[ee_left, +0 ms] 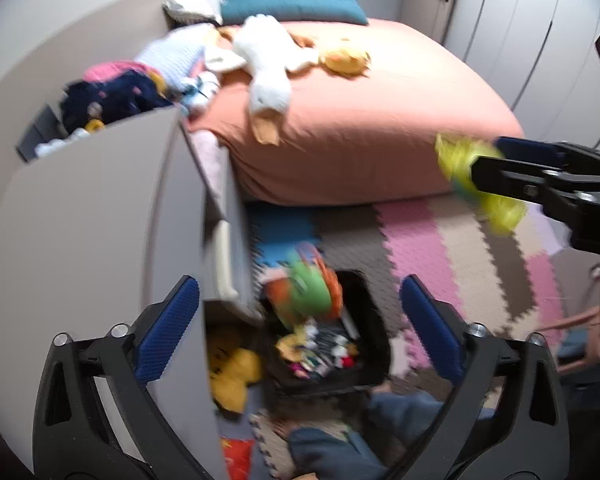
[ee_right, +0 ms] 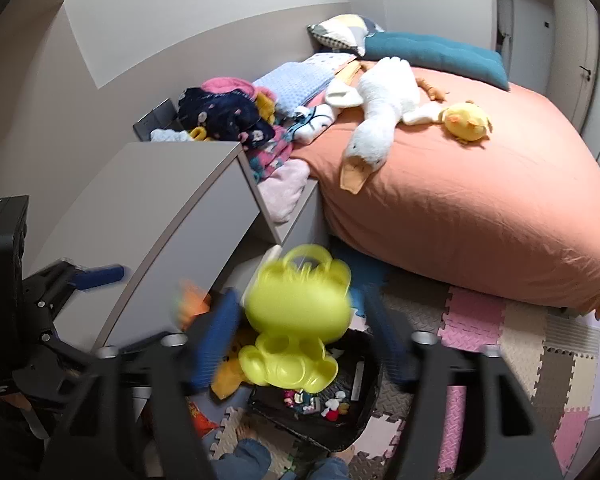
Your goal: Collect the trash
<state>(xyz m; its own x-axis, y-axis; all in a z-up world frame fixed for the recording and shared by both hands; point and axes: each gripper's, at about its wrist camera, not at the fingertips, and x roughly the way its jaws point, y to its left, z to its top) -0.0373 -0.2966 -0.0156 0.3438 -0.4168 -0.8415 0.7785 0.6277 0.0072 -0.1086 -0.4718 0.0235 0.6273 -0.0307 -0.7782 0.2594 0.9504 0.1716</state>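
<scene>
My left gripper [ee_left: 300,328] is open wide over a black bin [ee_left: 376,320] holding small scraps and toys. A blurred green and orange toy [ee_left: 304,292] hangs loose between its fingers, touching neither pad, just above the bin. My right gripper [ee_right: 300,340] is open around a yellow plastic bear-shaped toy [ee_right: 296,320]; a gap shows beside its right finger [ee_right: 388,340]. That toy sits above the bin [ee_right: 366,400]. In the left wrist view the right gripper [ee_left: 496,160] reaches in from the right with the yellow toy [ee_left: 460,160] at its tips.
A grey cabinet [ee_left: 100,208] stands left of the bin, with clothes piled behind it. A bed with an orange sheet [ee_left: 380,100] carries a white goose plush [ee_left: 268,76]. A yellow plush [ee_left: 232,372] lies by the bin on the foam mat [ee_left: 440,248]. A person's jeans [ee_left: 340,448] are below.
</scene>
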